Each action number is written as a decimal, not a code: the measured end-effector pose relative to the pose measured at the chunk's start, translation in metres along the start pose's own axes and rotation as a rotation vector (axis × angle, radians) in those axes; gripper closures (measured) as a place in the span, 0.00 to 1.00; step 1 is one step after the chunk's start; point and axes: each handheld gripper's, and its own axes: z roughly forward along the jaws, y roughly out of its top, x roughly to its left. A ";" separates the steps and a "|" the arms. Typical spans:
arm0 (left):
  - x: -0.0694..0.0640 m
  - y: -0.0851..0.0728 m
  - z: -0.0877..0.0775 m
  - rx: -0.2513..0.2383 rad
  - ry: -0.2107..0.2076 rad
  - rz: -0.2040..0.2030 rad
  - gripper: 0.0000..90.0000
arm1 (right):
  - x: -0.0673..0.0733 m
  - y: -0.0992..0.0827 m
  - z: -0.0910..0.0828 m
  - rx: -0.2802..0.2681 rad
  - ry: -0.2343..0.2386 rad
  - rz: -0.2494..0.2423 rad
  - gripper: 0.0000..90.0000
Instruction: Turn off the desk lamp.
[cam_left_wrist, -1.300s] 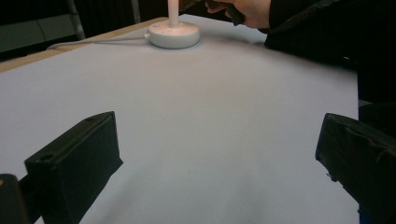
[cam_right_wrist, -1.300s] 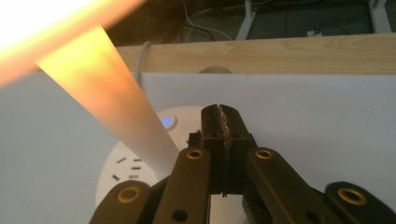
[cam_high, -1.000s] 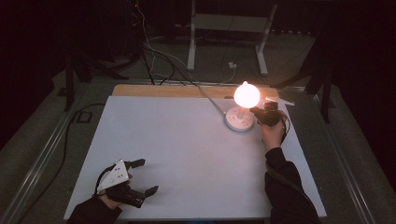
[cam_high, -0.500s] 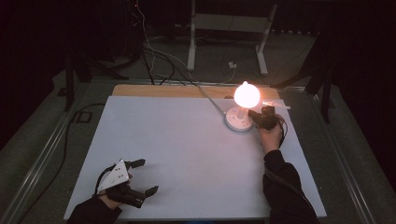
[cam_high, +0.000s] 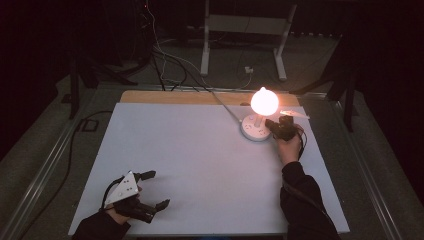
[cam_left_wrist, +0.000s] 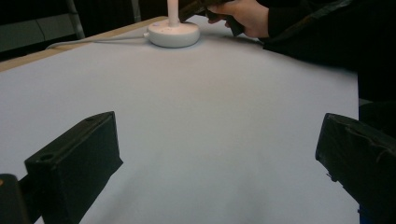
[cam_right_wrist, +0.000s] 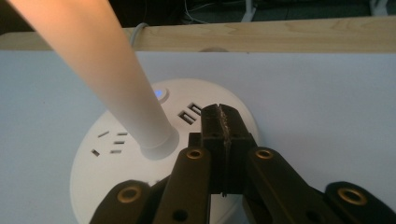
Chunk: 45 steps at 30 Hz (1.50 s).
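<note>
Barely shifted since the earlier frame: white bench (cam_high: 175, 150) mostly bare, lit lamp (cam_high: 264, 101) on round socket base (cam_right_wrist: 107, 154) far right, right gripper (cam_right_wrist: 223, 122) clenched empty over its top, left gripper (cam_high: 152, 189) released near front-left; risk of tipping lamp if pressed off-centre.

Dark room, grey floor (cam_high: 45, 150) with cables (cam_high: 165, 60), white table frame (cam_high: 240, 30) behind

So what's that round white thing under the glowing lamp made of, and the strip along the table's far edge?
The round base looks like smooth, slightly glossy white plastic: moulded socket slots and a small blue light. The strip looks like pale unfinished wood, with visible grain. The table top seems matt white, maybe laminate or paper.
</note>
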 end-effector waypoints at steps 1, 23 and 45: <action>0.000 0.000 0.000 -0.002 0.000 0.001 0.01 | 0.000 0.000 0.000 0.000 0.006 0.007 1.00; 0.000 0.001 -0.001 -0.009 0.005 0.000 0.01 | -0.001 0.022 -0.022 -0.051 0.025 0.028 1.00; 0.000 0.000 -0.001 -0.006 0.003 -0.003 0.01 | -0.006 0.009 -0.010 -0.015 -0.003 0.045 1.00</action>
